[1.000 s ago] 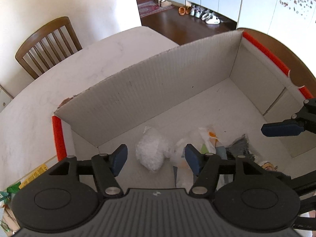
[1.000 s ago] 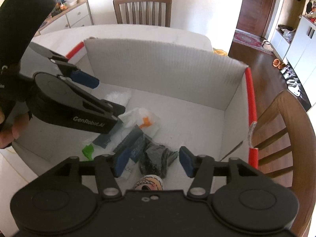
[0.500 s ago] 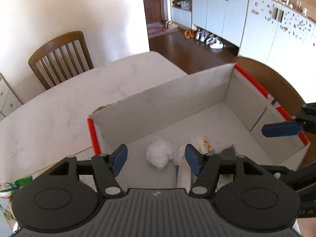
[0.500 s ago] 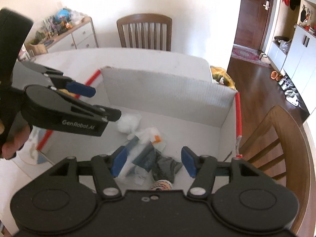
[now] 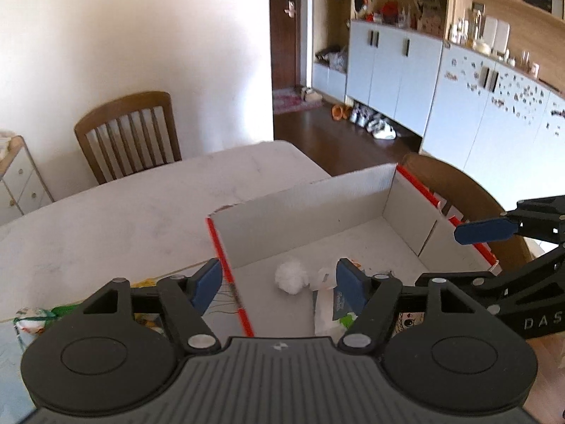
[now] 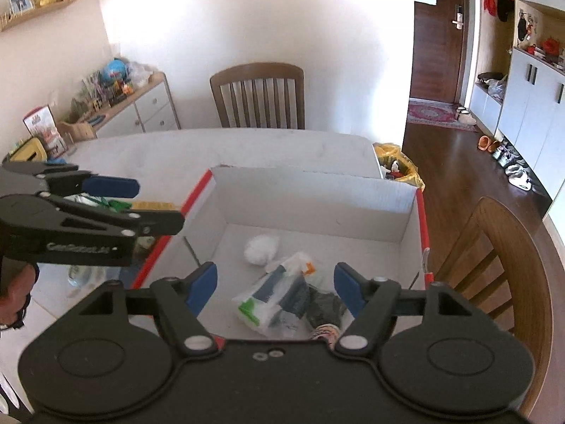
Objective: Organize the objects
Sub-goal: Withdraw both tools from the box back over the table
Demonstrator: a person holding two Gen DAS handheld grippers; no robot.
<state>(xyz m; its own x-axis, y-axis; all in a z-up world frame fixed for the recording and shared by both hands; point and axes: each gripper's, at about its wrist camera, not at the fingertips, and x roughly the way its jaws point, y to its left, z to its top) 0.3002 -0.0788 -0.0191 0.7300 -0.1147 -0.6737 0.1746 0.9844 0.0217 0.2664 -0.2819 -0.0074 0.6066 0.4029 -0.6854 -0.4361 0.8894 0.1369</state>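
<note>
Cardboard box (image 6: 310, 205) on the table (image 5: 106, 219) holds a white wad (image 6: 261, 249), plastic packets (image 6: 275, 296) and a dark bundle (image 6: 323, 309), apparently gathered for tidying, while left gripper (image 5: 279, 281) and right gripper (image 6: 273, 282) hover above, jaws opening, empty.

I am working in a home dining area: wooden dining chair (image 6: 259, 95) at a white table (image 5: 123, 208), shoes (image 5: 374, 125) by the far entrance door (image 6: 438, 31).

The right claw (image 6: 271, 284), jaws opening and empty, hangs above the cardboard box (image 6: 314, 194) holding plastic packets (image 6: 272, 304).
</note>
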